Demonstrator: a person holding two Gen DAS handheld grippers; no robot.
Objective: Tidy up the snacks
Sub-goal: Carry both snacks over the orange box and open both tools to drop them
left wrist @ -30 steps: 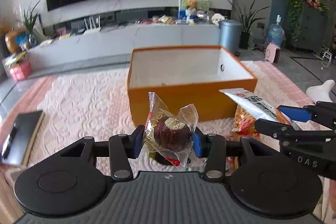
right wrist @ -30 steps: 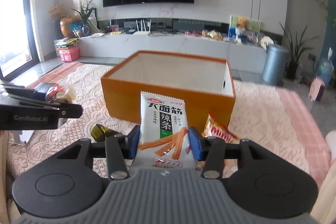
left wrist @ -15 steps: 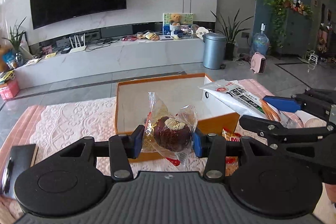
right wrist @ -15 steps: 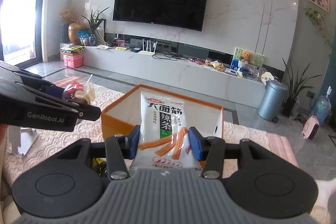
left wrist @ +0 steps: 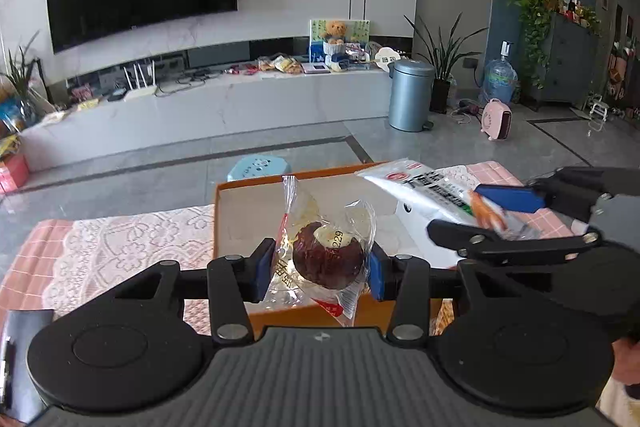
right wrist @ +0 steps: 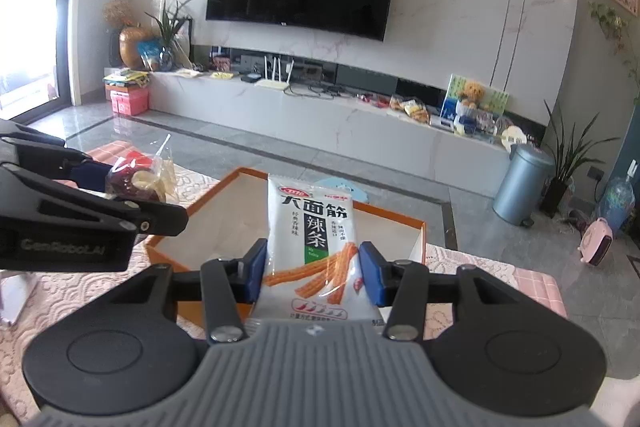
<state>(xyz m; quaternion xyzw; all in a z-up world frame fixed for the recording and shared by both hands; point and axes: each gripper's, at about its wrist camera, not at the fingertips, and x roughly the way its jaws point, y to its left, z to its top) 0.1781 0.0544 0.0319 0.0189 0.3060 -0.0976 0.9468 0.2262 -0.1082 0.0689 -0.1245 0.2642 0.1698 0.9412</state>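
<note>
I hold both snacks above the open orange box so each can drop straight in: my left hand-held gripper pinches the wrapped chocolate cake, my right hand-held gripper clamps the spicy-strip packet upright beside it.

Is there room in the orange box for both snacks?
Yes. The orange box shows only bare white floor inside, bordered by its orange rim. The left gripper holds a wrapped chocolate cake; the right gripper holds a spicy strip packet. It is crowded between the two grippers.
</note>
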